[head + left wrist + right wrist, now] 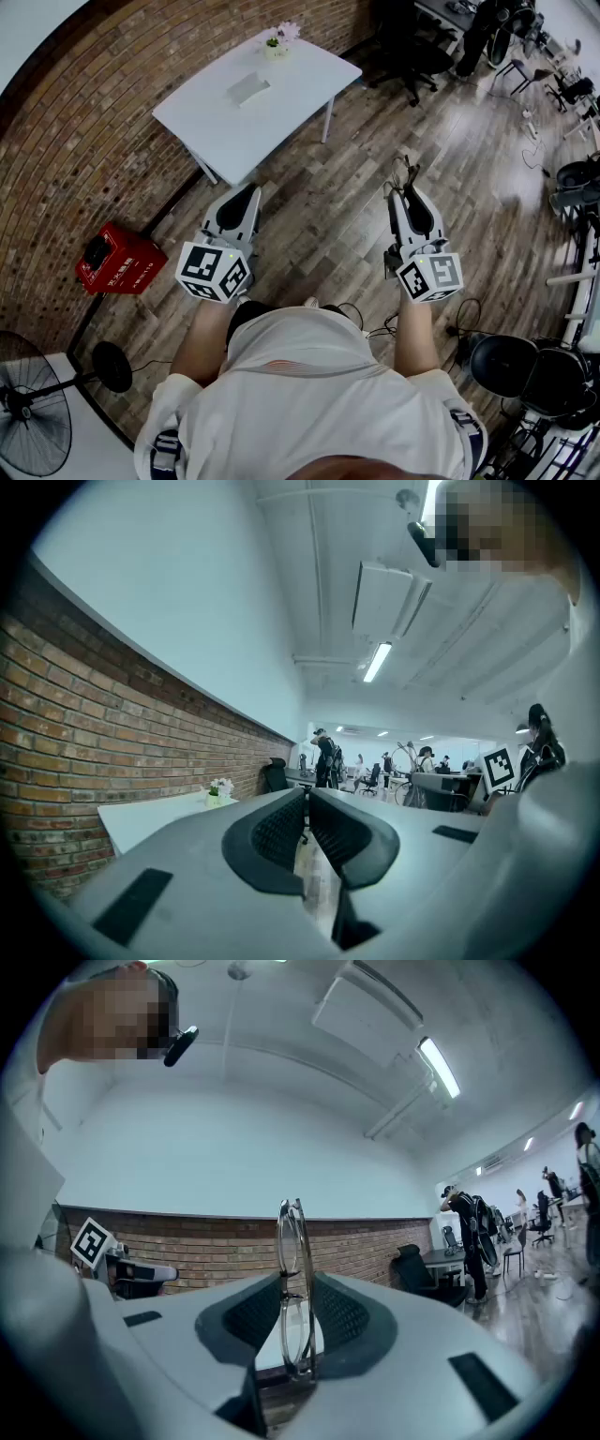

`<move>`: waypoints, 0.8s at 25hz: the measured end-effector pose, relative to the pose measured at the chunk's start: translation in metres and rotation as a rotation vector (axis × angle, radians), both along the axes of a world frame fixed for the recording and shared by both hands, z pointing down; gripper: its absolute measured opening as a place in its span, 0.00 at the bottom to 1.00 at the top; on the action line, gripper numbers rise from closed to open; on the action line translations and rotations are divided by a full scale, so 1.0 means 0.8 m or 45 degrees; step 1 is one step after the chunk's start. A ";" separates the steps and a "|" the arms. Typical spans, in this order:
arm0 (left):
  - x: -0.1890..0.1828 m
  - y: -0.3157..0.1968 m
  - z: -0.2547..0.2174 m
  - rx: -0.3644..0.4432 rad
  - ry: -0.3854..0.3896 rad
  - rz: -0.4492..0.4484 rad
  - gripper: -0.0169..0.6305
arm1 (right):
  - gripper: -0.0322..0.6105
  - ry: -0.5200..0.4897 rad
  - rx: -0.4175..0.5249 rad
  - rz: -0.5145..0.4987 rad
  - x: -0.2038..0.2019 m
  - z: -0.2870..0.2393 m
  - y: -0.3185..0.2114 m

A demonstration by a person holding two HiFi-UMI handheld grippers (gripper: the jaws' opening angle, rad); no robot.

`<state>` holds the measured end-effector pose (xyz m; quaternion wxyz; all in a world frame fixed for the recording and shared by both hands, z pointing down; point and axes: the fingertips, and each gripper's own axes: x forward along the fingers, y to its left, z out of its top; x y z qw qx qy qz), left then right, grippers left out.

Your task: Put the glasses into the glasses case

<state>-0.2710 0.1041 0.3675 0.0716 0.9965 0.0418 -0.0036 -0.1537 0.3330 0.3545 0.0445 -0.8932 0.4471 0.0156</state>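
1. The glasses (292, 1241) stood on edge, folded, with my right gripper (300, 1283) clenched on them, its pads pressing both sides of the frame.
2. I held that gripper level over the wooden floor (347, 216), well apart from the table (206, 122).
3. My left gripper (307, 803) had its jaws drawn together with nothing between them.
4. The glasses case (248, 89) lay on the white table ahead, near a small flower pot (277, 45).
5. A red crate (120, 264) sat by the brick wall.
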 end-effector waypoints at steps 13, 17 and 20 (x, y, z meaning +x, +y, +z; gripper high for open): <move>-0.010 -0.014 0.000 0.001 -0.009 -0.015 0.07 | 0.30 0.002 -0.005 -0.027 -0.005 0.000 -0.020; -0.007 -0.010 -0.001 0.005 -0.007 -0.017 0.07 | 0.30 0.012 0.004 -0.028 -0.001 0.000 -0.014; -0.003 -0.008 0.001 0.007 -0.009 -0.021 0.07 | 0.30 0.016 0.012 -0.039 0.001 0.001 -0.010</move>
